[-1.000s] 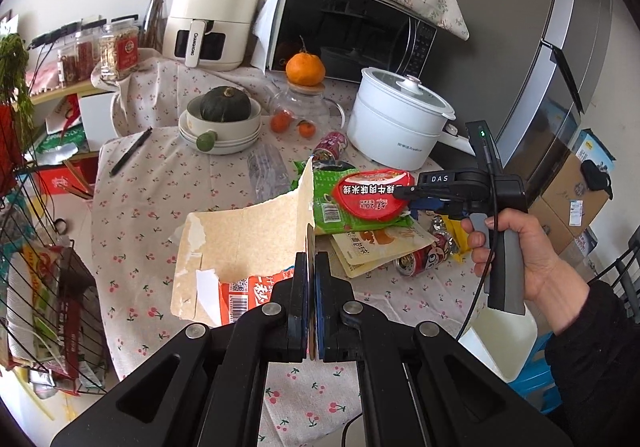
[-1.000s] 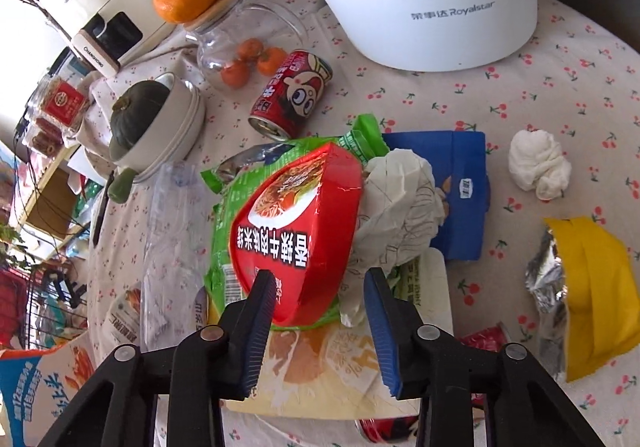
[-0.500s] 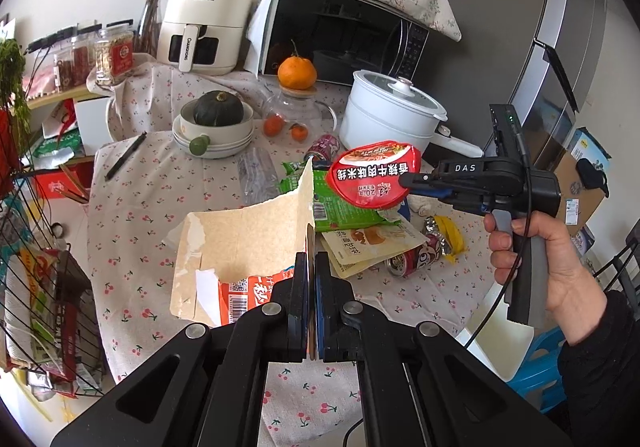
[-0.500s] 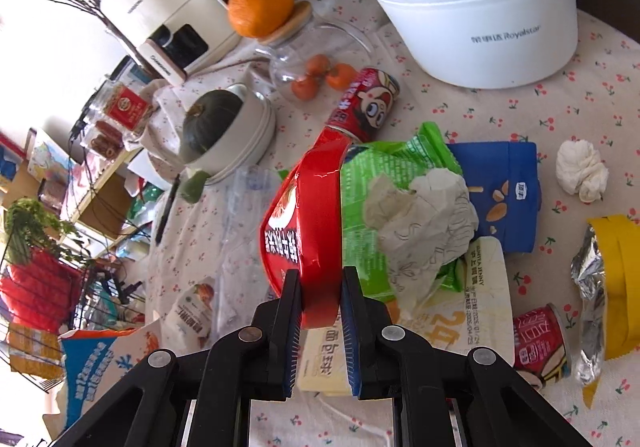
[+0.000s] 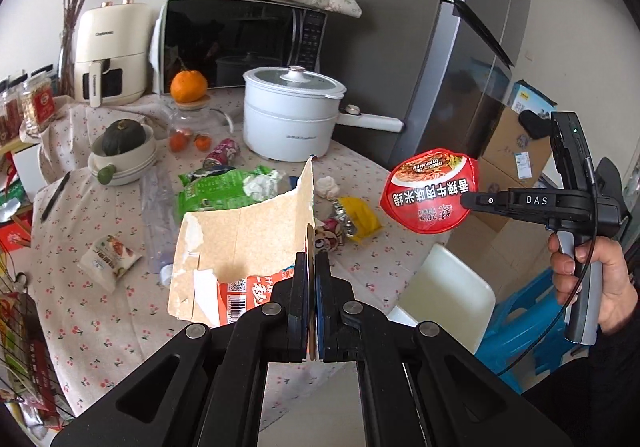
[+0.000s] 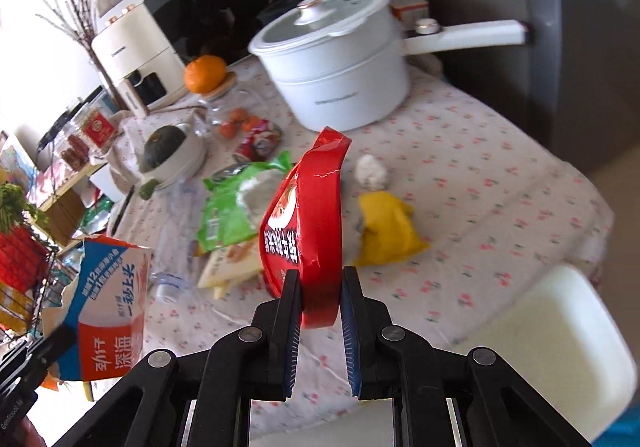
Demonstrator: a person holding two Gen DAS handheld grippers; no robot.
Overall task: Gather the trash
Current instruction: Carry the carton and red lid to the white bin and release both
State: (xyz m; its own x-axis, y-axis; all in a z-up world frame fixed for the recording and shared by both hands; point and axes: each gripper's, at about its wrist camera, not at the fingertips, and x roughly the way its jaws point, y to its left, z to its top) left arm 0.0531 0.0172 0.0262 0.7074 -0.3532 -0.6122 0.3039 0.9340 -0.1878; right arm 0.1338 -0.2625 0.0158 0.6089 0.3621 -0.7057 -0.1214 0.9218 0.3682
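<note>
The right gripper (image 6: 318,293) pinches one red instant-noodle bowl (image 6: 310,231) by its lower rim, its two jaws pressed against either side. In the right wrist view the bowl stands on edge, long axis running from 6 toward 12 o'clock, printed lid facing 9 o'clock. In the left wrist view the same bowl (image 5: 430,191) hangs in the air at 3 o'clock of the table (image 5: 100,287), past its edge, lid facing the camera.

The left gripper (image 5: 312,275) has its jaws pressed together on one wall of a torn cardboard box (image 5: 244,243); the wall rises upright toward 12 o'clock, and the box's open brown inside faces the camera. In the right wrist view the box (image 6: 110,307) shows at 8 o'clock, blue and orange outside.

On the table lie one green snack bag (image 5: 224,189) with a crumpled paper on it, one yellow foil wrapper (image 5: 358,213), one white paper wad (image 5: 328,187), one clear plastic bottle (image 5: 158,215) lying along 12 to 6 o'clock, one small sachet (image 5: 110,255), and two red cans: one (image 5: 222,151) near the white pot (image 5: 292,119), one (image 5: 330,235) beside the box.
</note>
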